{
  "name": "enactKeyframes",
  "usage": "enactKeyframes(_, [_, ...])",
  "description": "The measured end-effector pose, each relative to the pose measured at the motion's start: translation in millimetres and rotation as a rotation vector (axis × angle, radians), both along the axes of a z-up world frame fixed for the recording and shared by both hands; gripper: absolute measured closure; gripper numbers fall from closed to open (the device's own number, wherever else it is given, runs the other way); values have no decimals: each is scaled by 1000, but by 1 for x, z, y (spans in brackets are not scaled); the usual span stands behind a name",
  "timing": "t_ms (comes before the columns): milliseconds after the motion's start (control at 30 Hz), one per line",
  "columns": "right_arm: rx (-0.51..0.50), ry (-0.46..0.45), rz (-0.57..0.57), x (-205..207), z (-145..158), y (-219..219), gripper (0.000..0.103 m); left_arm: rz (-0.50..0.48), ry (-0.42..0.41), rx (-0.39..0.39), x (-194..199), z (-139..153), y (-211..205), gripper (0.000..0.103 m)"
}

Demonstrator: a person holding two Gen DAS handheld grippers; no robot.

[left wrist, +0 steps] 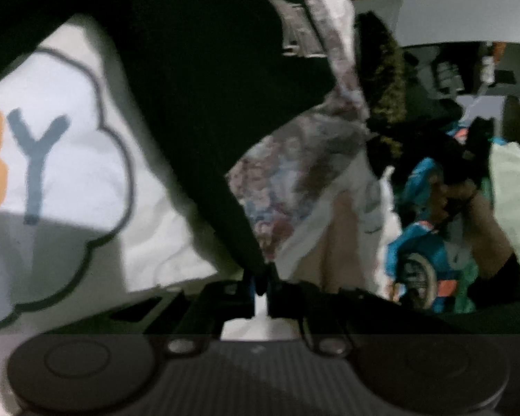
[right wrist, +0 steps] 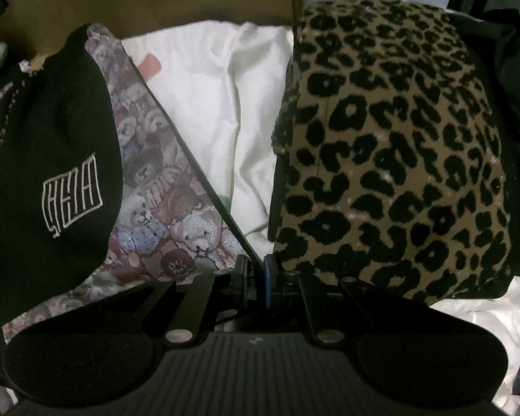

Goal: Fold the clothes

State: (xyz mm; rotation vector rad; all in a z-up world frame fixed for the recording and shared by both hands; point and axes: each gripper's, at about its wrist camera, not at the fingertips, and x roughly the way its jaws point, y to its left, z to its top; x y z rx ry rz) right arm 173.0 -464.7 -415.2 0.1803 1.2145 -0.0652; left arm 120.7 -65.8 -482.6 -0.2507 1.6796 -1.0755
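Left wrist: left gripper [left wrist: 260, 282] fingers pinch one black garment [left wrist: 197, 79]. Only right wrist shows one leopard garment [right wrist: 391, 152]; right gripper [right wrist: 256, 279] pinches its hem.

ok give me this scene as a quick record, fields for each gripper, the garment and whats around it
left gripper: shut on the black garment
right gripper: shut on a thin dark edge of the bear-print fabric
garment state: lifted, not folded
beneath: white cloth
nearby: leopard-print fabric
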Motion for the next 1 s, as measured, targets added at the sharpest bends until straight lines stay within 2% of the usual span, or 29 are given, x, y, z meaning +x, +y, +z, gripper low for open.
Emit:
enactKeyframes(33, [-4,4,2,0,-2,0,96,-27,-21,1,0,2,-2,97])
enactKeyframes(133, [11,-10,-21,0,6,-3,95,-121,-102,18,2,14,-8,77])
enactKeyframes(200, [25,-22,-40,0,12,-6,94,-141,-129,1,7,25,-4,51])
enactKeyframes(267, [39,-35,-60,0,19,-8,92,-139,-142,-11,14,35,2,46])
enactKeyframes(333, [53,-47,-79,0,26,-11,90,-131,-173,-18,22,47,10,46])
enactKeyframes(433, [74,-66,-109,0,36,-15,78,-80,-275,-28,31,71,25,45])
enactKeyframes(567, [112,-103,-95,5,45,-5,77,-11,-393,-4,39,95,50,44])
enactKeyframes(633, [134,-119,-80,8,48,4,69,25,-430,28,41,100,63,43])
enactKeyframes(800, [126,-151,-13,12,52,31,59,115,-522,108,45,113,98,43])
enactKeyframes(867, [142,-154,8,13,53,39,59,150,-555,141,46,117,110,43])
enactKeyframes(1000, [169,-140,28,14,50,50,58,173,-566,216,44,114,130,43])
